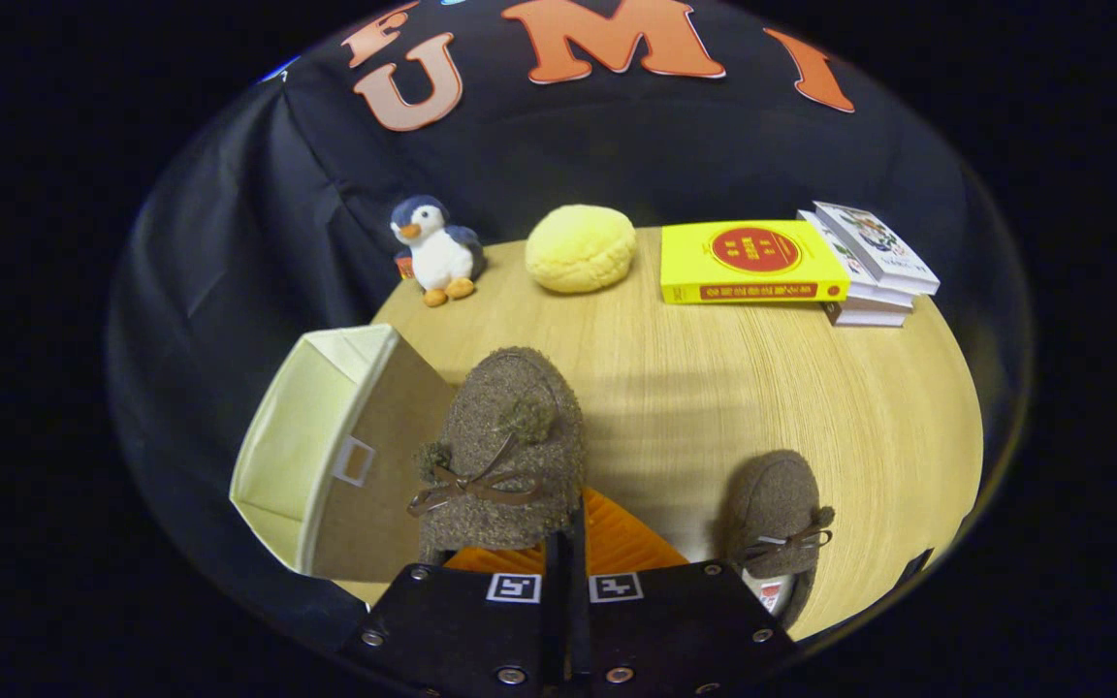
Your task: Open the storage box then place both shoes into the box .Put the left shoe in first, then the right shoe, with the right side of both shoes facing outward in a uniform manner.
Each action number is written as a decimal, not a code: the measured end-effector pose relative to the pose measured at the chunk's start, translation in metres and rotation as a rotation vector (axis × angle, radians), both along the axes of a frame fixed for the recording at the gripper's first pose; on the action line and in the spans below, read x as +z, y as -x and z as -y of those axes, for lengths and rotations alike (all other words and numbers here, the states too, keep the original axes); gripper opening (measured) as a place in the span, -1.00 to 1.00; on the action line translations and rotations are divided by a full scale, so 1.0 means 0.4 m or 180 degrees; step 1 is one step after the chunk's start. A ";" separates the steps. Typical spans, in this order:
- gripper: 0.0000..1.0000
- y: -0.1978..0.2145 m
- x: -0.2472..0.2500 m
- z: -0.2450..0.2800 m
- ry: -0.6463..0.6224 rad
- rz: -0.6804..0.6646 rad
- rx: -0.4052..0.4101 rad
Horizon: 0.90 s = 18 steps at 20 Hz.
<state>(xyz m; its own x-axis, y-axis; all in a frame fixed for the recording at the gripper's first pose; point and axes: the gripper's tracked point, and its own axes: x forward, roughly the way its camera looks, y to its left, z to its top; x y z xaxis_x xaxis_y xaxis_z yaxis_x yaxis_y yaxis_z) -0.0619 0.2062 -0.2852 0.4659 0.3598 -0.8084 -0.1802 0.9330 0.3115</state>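
Gripper (566, 548) fingers are closed together on the rear edge of 1 brown shoe (503, 451), held toe-forward beside the open storage box (326, 446) at left, presumably for insertion; the 2nd shoe (774, 519) waits near right on the table (762, 388).

Brown fuzzy shoes (505, 456), cream box (311, 441)

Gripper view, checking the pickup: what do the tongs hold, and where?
The tongs are closed on a brown fuzzy shoe, gripping its heel-end rim.
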 end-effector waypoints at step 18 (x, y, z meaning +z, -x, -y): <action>-0.93 0.021 0.126 -0.543 -0.0114 -0.0291 0.0496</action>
